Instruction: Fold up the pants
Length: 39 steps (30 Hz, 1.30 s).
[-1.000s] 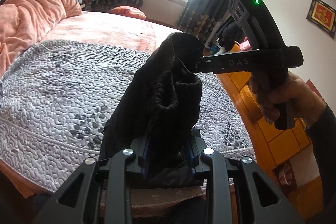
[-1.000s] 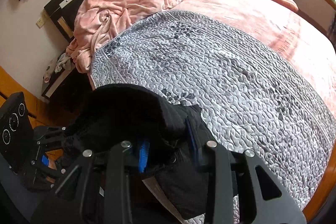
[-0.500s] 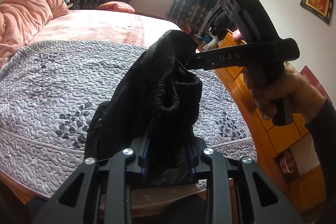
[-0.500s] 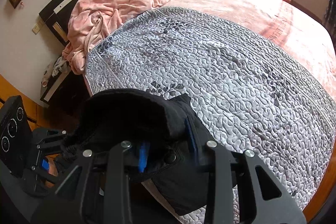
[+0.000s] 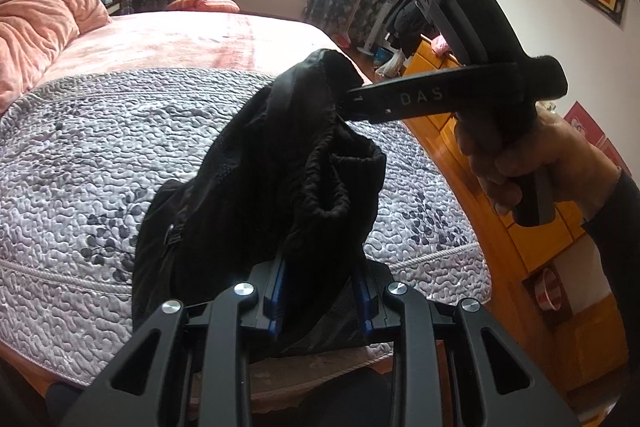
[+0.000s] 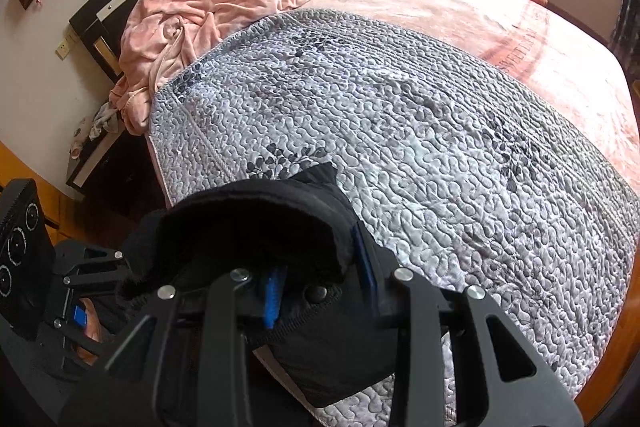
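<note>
Both claws are clamped on the black pants [image 5: 272,163], which hang bunched in the air above the near edge of the bed [image 6: 400,115]: the left claw [image 5: 320,291] pinches a thick gather of cloth at 6 o'clock in its own view, and the right claw [image 5: 352,99], reaching in from 3 o'clock, grips the waistband end higher up. Judging by the crumpled bundle, no fold is made yet. The pants likely need spreading flat on the grey quilt [image 6: 420,147] first.
</note>
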Each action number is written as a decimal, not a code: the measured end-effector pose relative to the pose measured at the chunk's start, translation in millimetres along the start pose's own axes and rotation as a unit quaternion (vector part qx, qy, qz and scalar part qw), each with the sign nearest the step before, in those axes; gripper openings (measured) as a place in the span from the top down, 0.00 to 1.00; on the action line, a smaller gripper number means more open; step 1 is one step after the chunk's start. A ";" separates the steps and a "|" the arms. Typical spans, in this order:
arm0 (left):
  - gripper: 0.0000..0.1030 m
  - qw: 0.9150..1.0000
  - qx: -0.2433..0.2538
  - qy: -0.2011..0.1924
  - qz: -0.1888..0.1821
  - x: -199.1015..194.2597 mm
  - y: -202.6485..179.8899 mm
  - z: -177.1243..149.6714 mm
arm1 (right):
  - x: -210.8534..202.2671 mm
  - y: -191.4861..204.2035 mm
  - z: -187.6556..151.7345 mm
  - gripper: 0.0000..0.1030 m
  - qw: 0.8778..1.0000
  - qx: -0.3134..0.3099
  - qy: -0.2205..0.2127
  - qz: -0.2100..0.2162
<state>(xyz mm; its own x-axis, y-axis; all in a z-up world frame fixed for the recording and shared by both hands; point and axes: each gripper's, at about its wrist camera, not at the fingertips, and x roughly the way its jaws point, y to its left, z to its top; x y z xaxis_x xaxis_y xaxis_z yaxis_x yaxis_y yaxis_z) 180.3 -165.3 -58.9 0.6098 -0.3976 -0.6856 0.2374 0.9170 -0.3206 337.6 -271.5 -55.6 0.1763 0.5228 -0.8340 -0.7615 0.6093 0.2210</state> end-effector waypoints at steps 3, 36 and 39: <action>0.73 1.000 0.006 0.008 -0.001 11.0 -5.3 -2.3 | 3.3 -9.1 -6.4 0.70 1.000 0.004 0.001 0.002; 0.73 0.990 0.074 0.115 0.027 149.9 -38.6 -56.3 | 67.3 -98.3 -90.7 0.68 0.998 0.052 0.023 0.019; 0.73 0.989 0.076 0.120 0.026 154.8 -37.7 -60.8 | 69.7 -103.1 -98.2 0.64 0.997 0.066 0.021 0.020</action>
<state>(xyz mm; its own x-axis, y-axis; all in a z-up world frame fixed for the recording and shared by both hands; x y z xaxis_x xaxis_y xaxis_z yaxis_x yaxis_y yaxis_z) 219.7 -263.3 -192.7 0.4314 -0.3285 -0.8402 0.3320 0.9238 -0.1907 367.1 -356.4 -186.2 0.1180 0.5248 -0.8430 -0.6777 0.6631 0.3179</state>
